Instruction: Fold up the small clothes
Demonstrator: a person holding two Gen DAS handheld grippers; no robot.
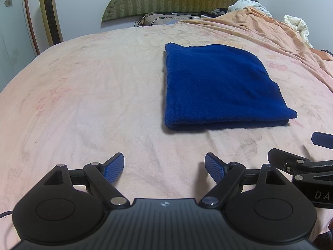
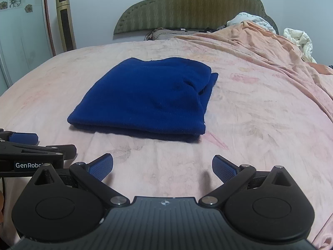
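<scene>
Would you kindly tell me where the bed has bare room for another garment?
Bare sheet spreads left of the folded blue garment, and between it and the open grippers. The right side is crowded by the rumpled orange blanket.

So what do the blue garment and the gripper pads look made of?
Garment: soft knit, likely fleece or wool-like; fine ribbing, matte, thick rolled fold edges. Pads: likely rubber, with a grid-textured blue face. Both grippers, left and right, are open and empty.

A home bedroom: bed [image 2: 249, 108], padded headboard [image 2: 197, 6], tower fan [image 2: 65, 23].
</scene>
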